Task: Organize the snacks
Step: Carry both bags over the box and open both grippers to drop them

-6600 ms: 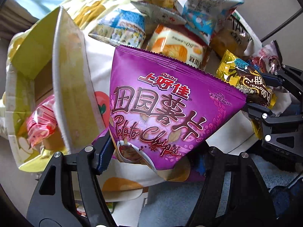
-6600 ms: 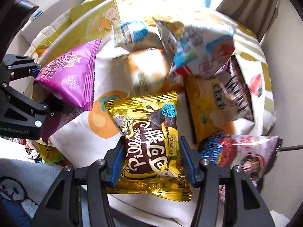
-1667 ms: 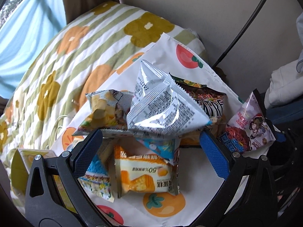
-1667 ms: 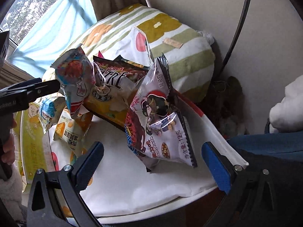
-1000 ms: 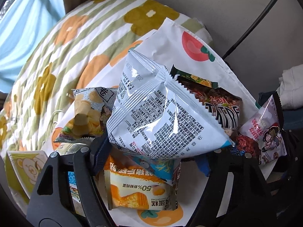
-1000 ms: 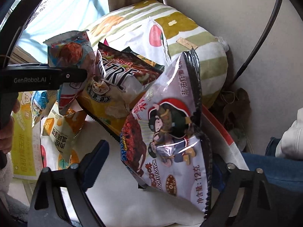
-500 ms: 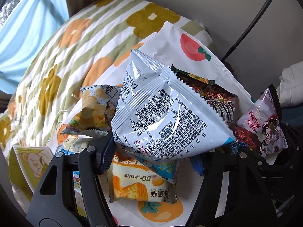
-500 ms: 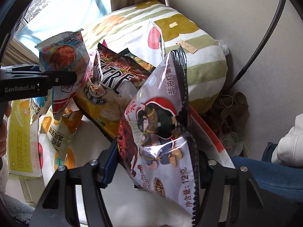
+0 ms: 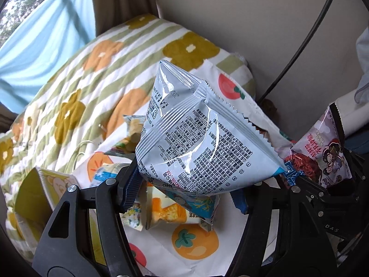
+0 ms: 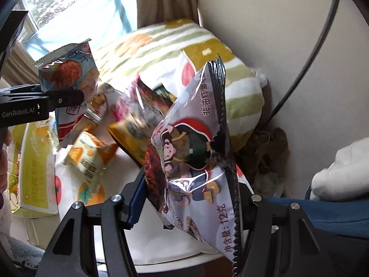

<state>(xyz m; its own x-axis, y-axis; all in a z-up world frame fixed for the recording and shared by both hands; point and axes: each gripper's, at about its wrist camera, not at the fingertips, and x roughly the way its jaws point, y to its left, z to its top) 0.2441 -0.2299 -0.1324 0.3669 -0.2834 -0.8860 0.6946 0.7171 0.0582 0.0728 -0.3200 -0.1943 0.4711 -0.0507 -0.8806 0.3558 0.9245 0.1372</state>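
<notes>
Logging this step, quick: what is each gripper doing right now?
Left gripper: shut on the silver bag.
Right gripper: shut on the cartoon bag.

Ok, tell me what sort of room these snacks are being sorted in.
Most likely a bedroom or living room at home: a flower-patterned quilt lies spread by a curtained window, and the snack packets sit on a fruit-print cloth, not on a counter or shelf.

Right gripper [image 10: 189, 205] clamps a grey cartoon snack bag [image 10: 196, 161], held upright. Left gripper [image 10: 57, 99] grips a blue-and-red packet [image 10: 71, 73] at far left.
</notes>
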